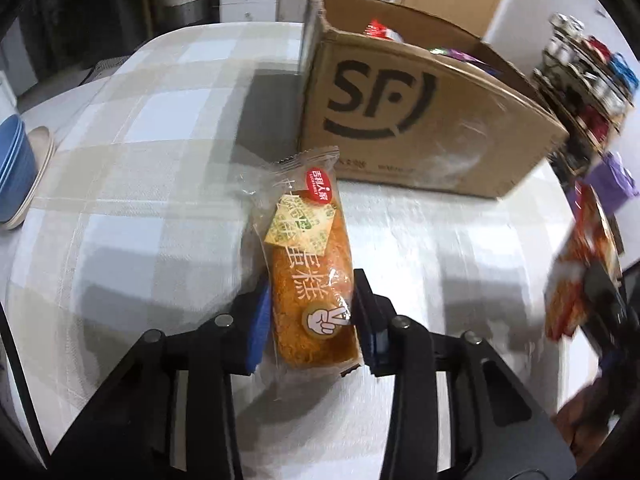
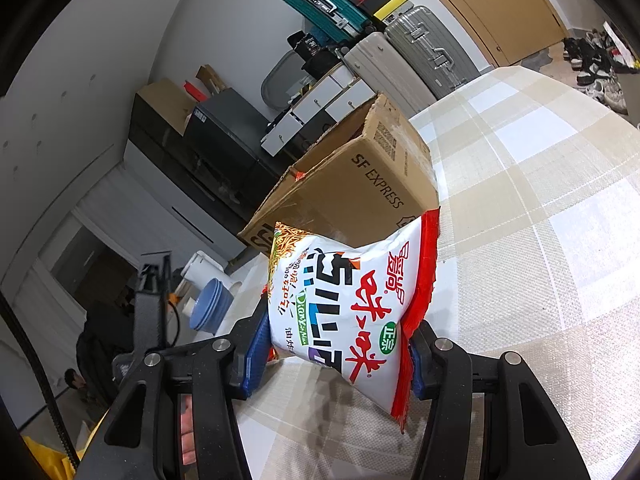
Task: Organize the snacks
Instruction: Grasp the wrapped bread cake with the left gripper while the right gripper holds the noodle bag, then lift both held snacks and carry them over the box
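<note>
A clear-wrapped golden cake packet (image 1: 310,248) with a red round label lies lengthwise between the blue pads of my left gripper (image 1: 311,280), which is shut on it just above the checked tablecloth (image 1: 140,120). Behind it stands an open cardboard SF box (image 1: 400,120) with snack packets showing inside. My right gripper (image 2: 340,344) is shut on a white and red noodle snack bag (image 2: 344,300) and holds it off the table in front of the same box (image 2: 360,184). In the left wrist view that bag (image 1: 576,280) appears blurred at the right edge.
Stacked blue bowls (image 1: 14,168) and a beige plate sit at the table's left edge, also visible as blue bowls (image 2: 210,308). Suitcases (image 2: 420,48) and cabinets stand beyond the table. A cluttered rack (image 1: 588,80) is at the right.
</note>
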The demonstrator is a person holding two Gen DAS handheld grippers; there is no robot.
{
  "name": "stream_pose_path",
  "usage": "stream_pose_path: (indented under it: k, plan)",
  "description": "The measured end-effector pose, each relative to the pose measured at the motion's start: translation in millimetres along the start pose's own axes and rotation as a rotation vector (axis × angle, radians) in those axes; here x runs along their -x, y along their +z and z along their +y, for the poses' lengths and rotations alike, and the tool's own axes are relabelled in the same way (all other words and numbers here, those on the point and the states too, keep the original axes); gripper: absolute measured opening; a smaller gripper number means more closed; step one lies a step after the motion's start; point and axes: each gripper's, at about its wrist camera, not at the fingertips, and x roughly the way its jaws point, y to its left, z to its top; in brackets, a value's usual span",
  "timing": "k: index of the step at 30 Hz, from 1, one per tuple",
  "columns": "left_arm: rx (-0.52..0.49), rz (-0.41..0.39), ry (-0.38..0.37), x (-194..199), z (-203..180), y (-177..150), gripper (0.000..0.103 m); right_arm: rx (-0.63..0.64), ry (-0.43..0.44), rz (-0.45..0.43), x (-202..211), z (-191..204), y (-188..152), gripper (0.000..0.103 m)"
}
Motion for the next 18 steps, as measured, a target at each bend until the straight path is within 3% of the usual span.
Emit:
stream_pose_path:
  k: [10,18]
  plan:
    - [-0.059,-0.086,-0.016,42.0,3.5,-22.0,0.034,0.081,-0.037,0.046,-2.7,23.1,-2.6,0.055]
    - [-0.104,-0.198,-0.038,85.5,5.3,-15.1,0.034,0.193,-0.043,0.011,17.4,68.7,20.3,0.055]
